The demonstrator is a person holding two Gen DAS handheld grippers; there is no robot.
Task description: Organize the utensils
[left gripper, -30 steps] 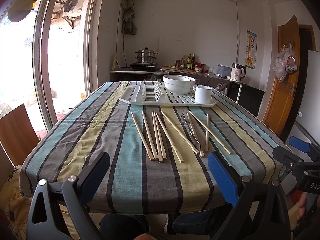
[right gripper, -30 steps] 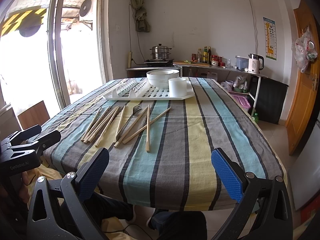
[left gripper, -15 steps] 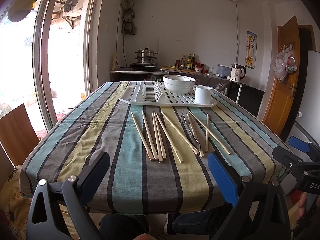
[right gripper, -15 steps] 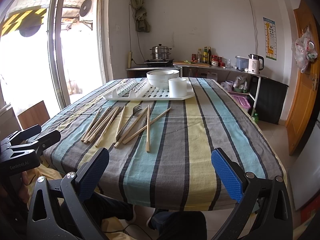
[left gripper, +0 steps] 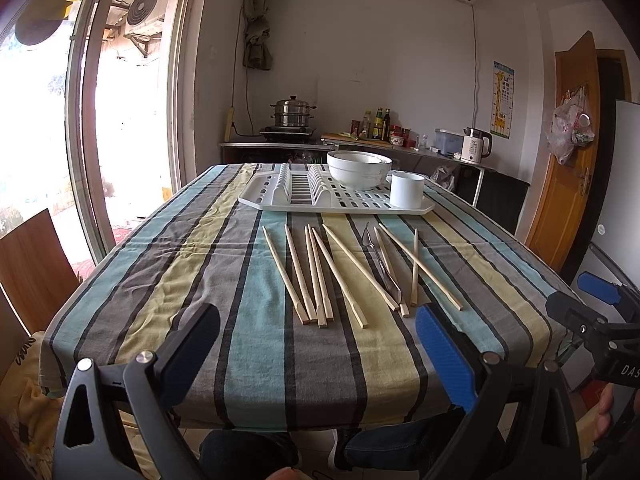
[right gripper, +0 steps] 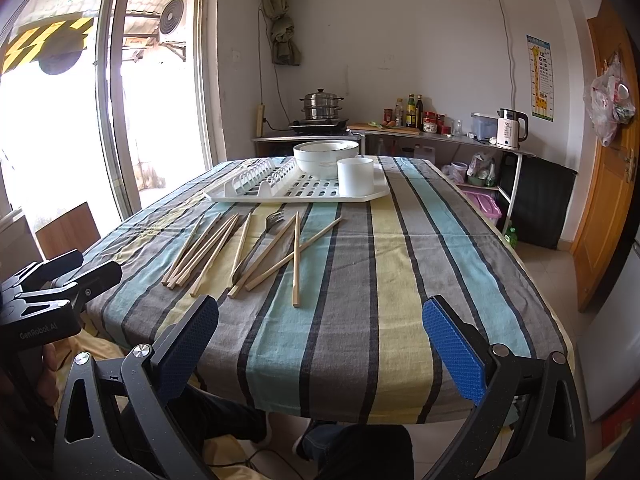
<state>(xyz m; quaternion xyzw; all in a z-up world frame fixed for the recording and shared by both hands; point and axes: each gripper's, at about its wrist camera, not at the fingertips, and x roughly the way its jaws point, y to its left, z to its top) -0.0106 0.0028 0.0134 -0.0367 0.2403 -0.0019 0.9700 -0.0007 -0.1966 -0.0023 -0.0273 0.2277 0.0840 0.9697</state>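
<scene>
We see bare striped cloth along the near edge of the counter (left gripper: 256, 360), between our left gripper (left gripper: 318, 344) and the chopsticks (left gripper: 320, 276), so an approach from the near side meets nothing. The right half of the counter lies bare ahead of our right gripper (right gripper: 320, 340), jaws spread wide. The chopsticks and a fork (right gripper: 256, 244) crowd the middle, some crossing or touching. Beyond them the white drying rack (left gripper: 336, 200) bars the far side, with stacked bowls (left gripper: 358, 170) and a mug (left gripper: 407, 190) standing on its right part.
</scene>
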